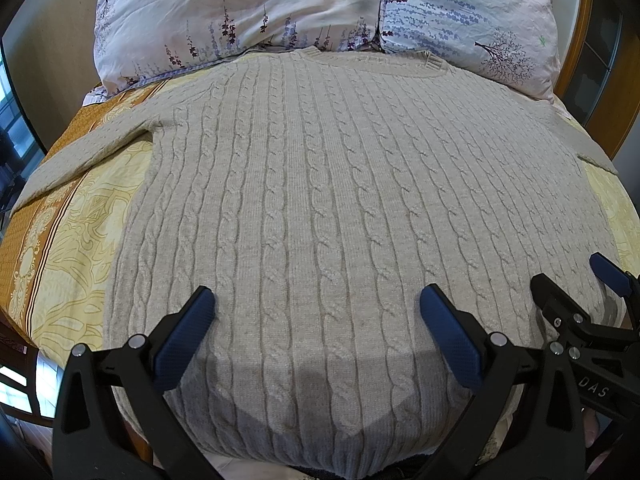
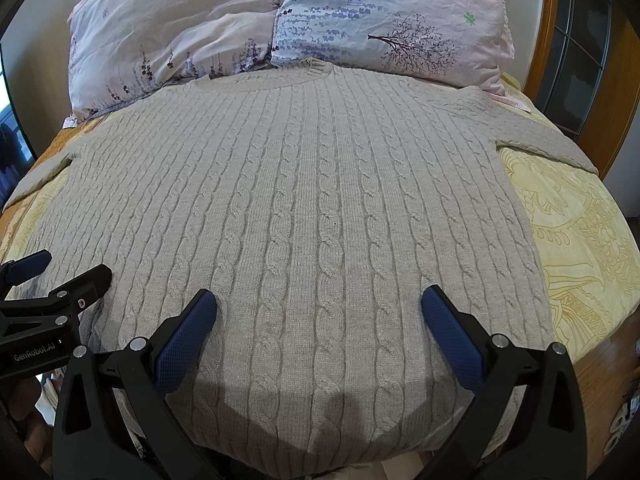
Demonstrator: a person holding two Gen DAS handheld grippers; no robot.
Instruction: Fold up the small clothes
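Sweater (image 1: 320, 184) lies flat on the bed (image 1: 80, 240), collar at 12 o'clock; left gripper (image 1: 316, 332) and right gripper (image 2: 318, 332) hover with jaws wide, empty.

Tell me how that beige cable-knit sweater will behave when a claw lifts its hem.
The sweater likely drapes floppily: it lies flat, following the bedspread. Its thick cable knit suggests some weight and good grip. Both the left claw and right claw stand open above it.

right tongs (image 1: 600, 280) body reads "das", left tongs (image 2: 44, 272) body says "genrobot.ai". nothing else legible.
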